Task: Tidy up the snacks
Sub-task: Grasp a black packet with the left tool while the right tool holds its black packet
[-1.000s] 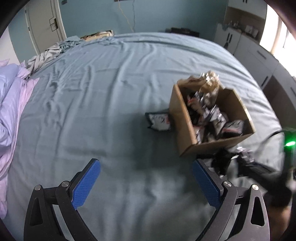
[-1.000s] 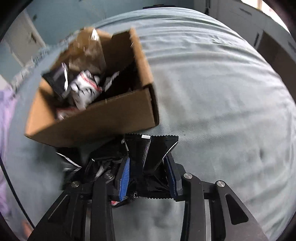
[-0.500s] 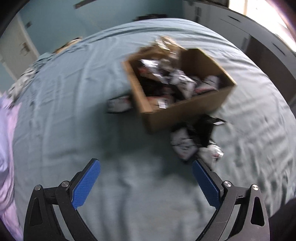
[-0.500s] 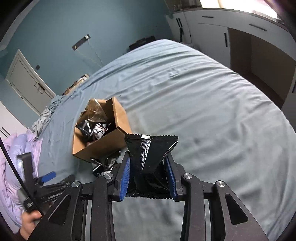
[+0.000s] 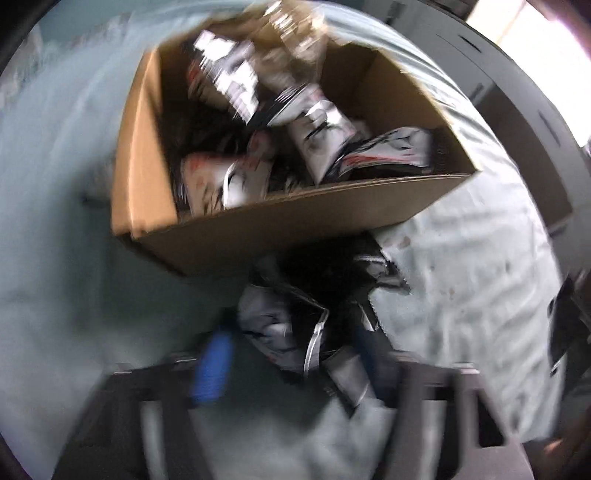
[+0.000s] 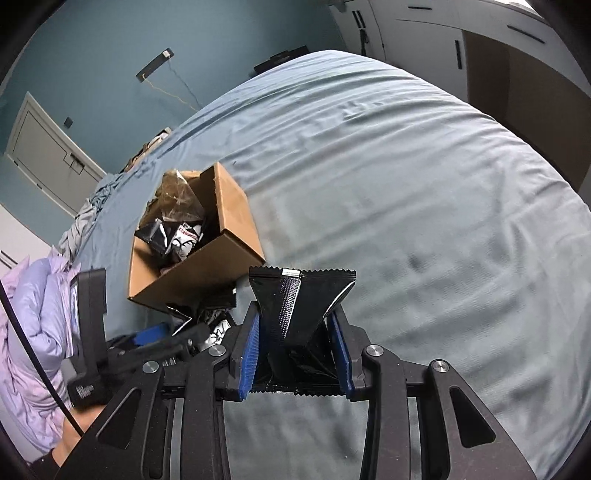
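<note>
A brown cardboard box [image 5: 280, 218] full of black-and-white snack packets sits on the blue bed; it also shows in the right wrist view [image 6: 207, 266]. Several loose packets [image 5: 295, 325] lie in front of it. My left gripper [image 5: 291, 358] is down at this pile with its blue pads on either side of the packets; the view is blurred, so whether it grips is unclear. It also shows in the right wrist view [image 6: 162, 336]. My right gripper [image 6: 295, 347] is shut on a black snack packet [image 6: 295, 302], held above the bed to the right of the box.
The blue bedsheet [image 6: 406, 184] spreads wide to the right of the box. A lilac duvet [image 6: 29, 314] is bunched at the left. White cabinets [image 6: 424, 33] and a door [image 6: 48, 155] stand beyond the bed.
My left gripper dropped and moved forward onto the loose packets by the box, its pads now closer together. My right gripper rose slightly with the black packet still held.
</note>
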Tool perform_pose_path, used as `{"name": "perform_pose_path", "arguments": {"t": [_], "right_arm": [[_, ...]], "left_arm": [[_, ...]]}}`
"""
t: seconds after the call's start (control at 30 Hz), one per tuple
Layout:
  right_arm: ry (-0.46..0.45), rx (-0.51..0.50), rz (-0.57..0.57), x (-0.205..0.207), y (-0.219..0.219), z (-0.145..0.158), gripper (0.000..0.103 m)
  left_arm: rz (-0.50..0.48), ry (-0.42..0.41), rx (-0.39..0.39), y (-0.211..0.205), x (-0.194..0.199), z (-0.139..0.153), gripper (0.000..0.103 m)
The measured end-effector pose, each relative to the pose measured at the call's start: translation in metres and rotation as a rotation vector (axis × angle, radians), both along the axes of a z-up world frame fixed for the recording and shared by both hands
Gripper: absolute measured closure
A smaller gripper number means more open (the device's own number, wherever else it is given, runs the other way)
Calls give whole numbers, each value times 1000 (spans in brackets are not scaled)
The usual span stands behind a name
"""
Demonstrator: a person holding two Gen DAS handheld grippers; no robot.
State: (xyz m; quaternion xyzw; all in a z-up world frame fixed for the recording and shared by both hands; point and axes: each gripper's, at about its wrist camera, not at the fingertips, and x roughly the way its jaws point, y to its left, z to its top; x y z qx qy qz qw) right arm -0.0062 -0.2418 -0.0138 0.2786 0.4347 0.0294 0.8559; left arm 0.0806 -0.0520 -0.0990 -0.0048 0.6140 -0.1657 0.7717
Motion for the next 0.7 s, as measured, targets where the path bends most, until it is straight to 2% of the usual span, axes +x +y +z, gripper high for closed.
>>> {"name": "perform_pose_path", "arguments": {"t": [0.1, 0.17, 0.23, 0.43, 0.53, 0.6, 0.7], "right_arm": [[-7, -14, -6, 1, -1, 3, 70], [-12, -13, -9, 2, 1, 4, 70], [-22, -15, -13, -2, 1, 4, 70], [-57, 14, -41, -12, -4, 9, 70], [-68, 46, -52, -14, -7, 8, 70], [-81, 56, -55, -14, -8, 9, 70], [-100, 60, -53, -13, -7, 9, 70]], "left_arm": [[-3, -2, 8, 6, -5, 1, 73], [-1, -3, 30, 7, -9, 7, 75], [0, -16, 21, 9, -16, 18, 76], [-4, -94, -82, 17, -43, 73, 76], [0, -163, -92, 21, -49, 97, 76], [1, -256, -82, 22, -50, 117, 76], [-6, -331, -107, 20, -35, 137, 76]]}}
